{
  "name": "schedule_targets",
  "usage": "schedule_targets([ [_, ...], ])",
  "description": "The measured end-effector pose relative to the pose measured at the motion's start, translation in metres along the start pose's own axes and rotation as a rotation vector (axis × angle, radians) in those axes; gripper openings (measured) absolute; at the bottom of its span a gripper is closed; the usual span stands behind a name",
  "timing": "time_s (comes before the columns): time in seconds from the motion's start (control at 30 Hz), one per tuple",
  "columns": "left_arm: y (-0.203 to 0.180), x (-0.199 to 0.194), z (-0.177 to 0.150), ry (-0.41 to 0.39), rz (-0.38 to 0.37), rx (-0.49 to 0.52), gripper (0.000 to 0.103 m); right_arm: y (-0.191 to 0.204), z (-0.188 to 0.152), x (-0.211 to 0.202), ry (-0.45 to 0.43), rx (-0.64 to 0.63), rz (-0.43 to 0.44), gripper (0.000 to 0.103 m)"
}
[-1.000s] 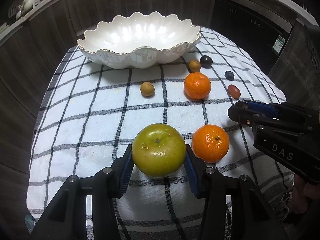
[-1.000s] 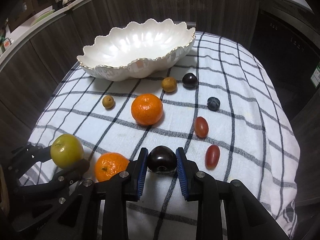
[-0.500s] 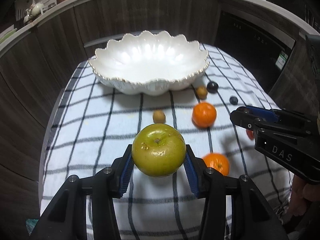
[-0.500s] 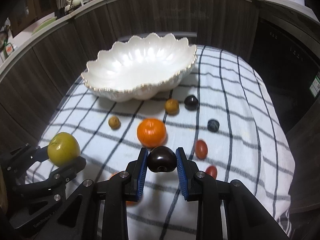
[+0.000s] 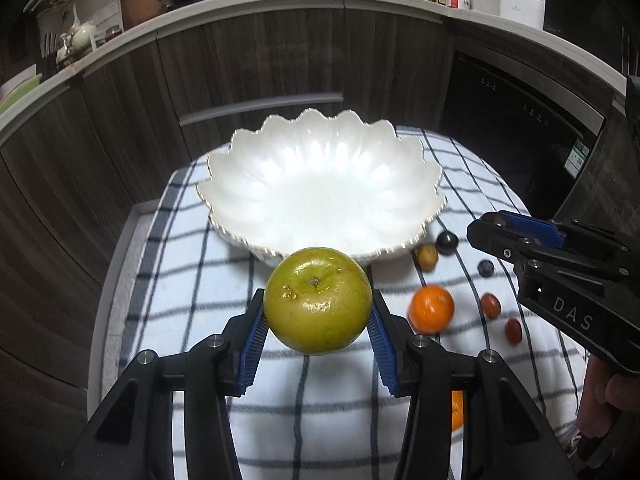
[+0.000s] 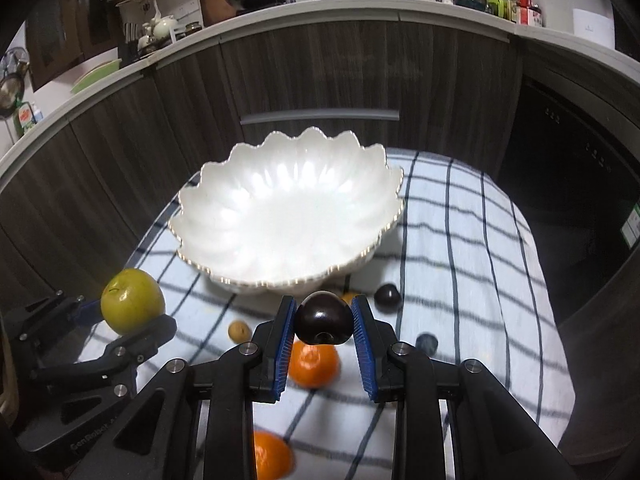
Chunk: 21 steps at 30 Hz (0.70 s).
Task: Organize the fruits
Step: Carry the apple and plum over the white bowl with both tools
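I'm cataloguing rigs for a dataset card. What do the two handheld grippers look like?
Both match: the left gripper and the right gripper have matte black angular bodies, silver screw heads and ribbed blue pads on the fingers. Seen from the side, the right one carries white "DAS" lettering. No cables show. Only part of a bare hand is visible, no sleeve.

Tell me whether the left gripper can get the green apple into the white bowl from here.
Probably yes. The left gripper is shut on the green apple, held above the cloth, and the white bowl just ahead holds nothing, with nothing between them.
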<state>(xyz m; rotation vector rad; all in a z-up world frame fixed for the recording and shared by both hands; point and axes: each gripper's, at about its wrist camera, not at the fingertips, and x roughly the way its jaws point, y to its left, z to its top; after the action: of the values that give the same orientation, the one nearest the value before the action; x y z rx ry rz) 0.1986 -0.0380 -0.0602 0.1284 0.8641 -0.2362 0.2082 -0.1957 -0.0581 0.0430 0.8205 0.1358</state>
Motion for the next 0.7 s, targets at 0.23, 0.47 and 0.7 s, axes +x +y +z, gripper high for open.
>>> schedule_targets([
  [0.23,0.006,0.005,0.017,-0.015,0.009,-0.010,0.047,-0.003,0.019,0.007,-0.013,0.010,0.003,0.030],
  [0.47,0.012,0.015,0.030,-0.015,0.012,-0.031,0.047,-0.006,0.035,0.014,-0.025,0.016,-0.010,0.030],
  [0.7,0.019,0.026,0.045,-0.017,0.018,-0.045,0.047,-0.008,0.052,0.021,-0.042,0.006,-0.025,0.030],
])
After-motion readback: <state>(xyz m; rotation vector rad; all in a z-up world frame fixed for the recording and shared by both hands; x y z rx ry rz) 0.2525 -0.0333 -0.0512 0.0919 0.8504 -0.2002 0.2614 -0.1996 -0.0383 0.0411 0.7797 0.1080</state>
